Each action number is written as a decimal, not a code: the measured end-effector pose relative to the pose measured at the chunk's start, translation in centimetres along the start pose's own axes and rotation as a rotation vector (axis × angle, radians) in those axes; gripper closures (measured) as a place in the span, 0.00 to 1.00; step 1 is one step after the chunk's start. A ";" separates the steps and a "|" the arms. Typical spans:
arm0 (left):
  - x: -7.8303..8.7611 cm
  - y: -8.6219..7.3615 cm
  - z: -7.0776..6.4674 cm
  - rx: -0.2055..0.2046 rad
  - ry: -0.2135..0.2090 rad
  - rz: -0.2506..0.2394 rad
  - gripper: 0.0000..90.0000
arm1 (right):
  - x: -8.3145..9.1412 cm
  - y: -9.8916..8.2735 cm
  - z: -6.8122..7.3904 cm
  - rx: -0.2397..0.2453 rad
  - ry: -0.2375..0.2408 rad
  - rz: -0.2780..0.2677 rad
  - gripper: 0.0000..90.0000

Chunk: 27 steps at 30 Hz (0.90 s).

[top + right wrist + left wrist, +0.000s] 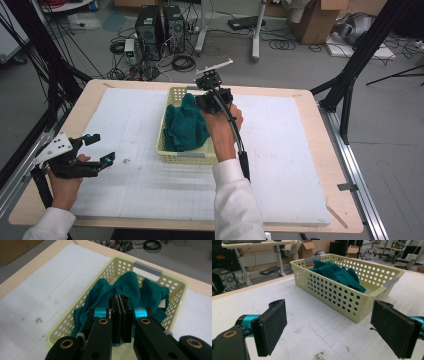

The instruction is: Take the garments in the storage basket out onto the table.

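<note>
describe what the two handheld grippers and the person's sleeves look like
Both grippers, left gripper and right gripper, are black with flat rectangular black pads, turquoise collars and brass-coloured rivets. The left carries a grey three-cornered plate with holes. A black cable trails from the right. Sleeves are white.

I see a pale yellow plastic basket (352,298) patterned with rows of round holes, with grey handle strips at its ends. The cloth (130,292) bunched inside it is deep teal. My left gripper (329,330) has black jaws with matte, grainy pads and turquoise metal fittings; the right gripper (121,312) is black too, with turquoise collars and brass-coloured rivets. The white table cover (295,150) carries a faint grid and brownish specks, over a light wood tabletop (345,200). My sleeves (235,200) are white.
</note>
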<state>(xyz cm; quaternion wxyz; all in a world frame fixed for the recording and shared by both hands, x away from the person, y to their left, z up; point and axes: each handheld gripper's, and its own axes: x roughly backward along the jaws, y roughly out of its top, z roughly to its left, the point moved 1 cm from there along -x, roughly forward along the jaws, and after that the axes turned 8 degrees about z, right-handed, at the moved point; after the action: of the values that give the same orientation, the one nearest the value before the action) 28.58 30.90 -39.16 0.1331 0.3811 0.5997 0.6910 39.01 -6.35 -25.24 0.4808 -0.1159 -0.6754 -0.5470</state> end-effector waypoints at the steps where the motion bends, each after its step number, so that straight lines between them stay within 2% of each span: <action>1: 0.0 0.0 0.0 0.003 0.001 0.000 0.15 | -0.6 0.3 -0.2 0.013 -0.005 0.004 0.99; 6: 0.0 0.0 0.1 0.005 0.002 -0.003 0.15 | -1.6 0.8 -0.9 0.024 -0.013 0.012 0.97; 8: 0.0 0.0 0.1 0.007 0.001 -0.003 0.15 | -2.1 1.0 -1.2 0.041 -0.032 0.016 0.95; 14: 0.0 -0.1 0.1 0.006 0.004 0.002 0.15 | -3.0 1.6 -2.1 0.069 -0.010 0.005 0.92; 16: 0.0 -0.1 0.2 0.009 0.003 -0.003 0.15 | -3.6 1.9 -2.5 0.086 0.015 0.001 0.91; 21: 0.1 -0.1 0.3 0.017 0.004 -0.005 0.15 | -4.3 2.2 -3.1 0.092 0.023 -0.003 0.89; 23: 0.2 -0.1 0.3 0.017 0.004 -0.006 0.15 | -4.5 2.3 -3.4 0.092 0.041 -0.016 0.89; 27: 0.2 -0.1 0.3 0.018 0.005 -0.006 0.15 | -4.8 2.5 -3.8 0.100 0.034 -0.024 0.88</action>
<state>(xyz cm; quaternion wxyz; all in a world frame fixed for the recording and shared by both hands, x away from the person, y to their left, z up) 28.61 31.31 -39.22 0.1305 0.3789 0.6072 0.6861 45.14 -6.82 -27.65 0.4907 -0.0740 -0.6951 -0.5202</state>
